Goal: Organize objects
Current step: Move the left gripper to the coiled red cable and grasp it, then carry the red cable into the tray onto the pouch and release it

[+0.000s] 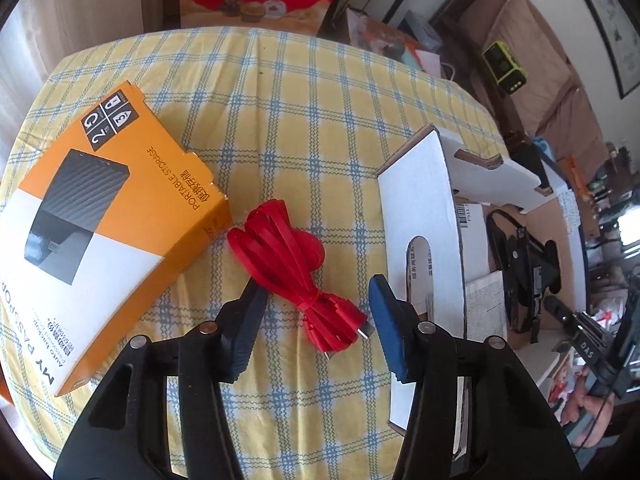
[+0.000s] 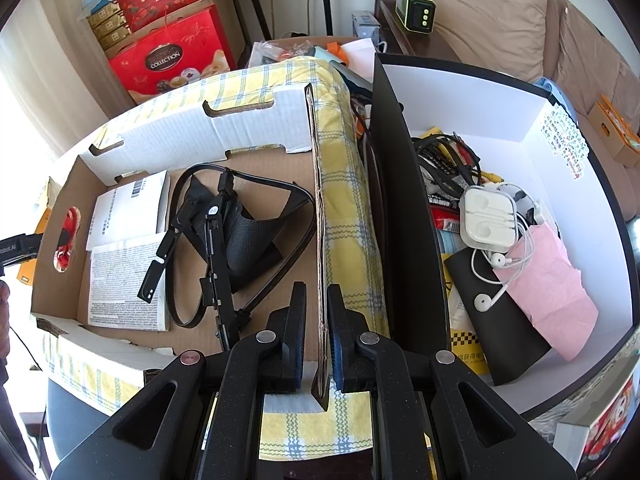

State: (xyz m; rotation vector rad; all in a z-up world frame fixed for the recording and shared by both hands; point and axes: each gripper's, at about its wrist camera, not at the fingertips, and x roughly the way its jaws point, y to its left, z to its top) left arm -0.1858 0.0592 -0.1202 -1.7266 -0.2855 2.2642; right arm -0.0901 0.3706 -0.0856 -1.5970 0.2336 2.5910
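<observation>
A bundled red cable (image 1: 296, 264) lies on the yellow checked tablecloth (image 1: 304, 100). My left gripper (image 1: 316, 300) is open just above it, with the cable's near end between the fingers. An orange hard-drive box (image 1: 108, 216) lies to its left. A cardboard box (image 1: 424, 220) stands to the right. My right gripper (image 2: 316, 320) is shut on the side wall (image 2: 320, 216) of this cardboard box. Inside it lie a black strap and mesh piece (image 2: 240, 236) and paper leaflets (image 2: 128, 264). The red cable shows through the box's handle hole (image 2: 66, 236).
A white bin with a black wall (image 2: 404, 208) stands right of the cardboard box, holding cables, a white earphone case (image 2: 488, 216) and pink paper (image 2: 552, 280). Red gift boxes (image 2: 168, 56) stand behind the table. A green device (image 2: 416, 8) sits near the sofa.
</observation>
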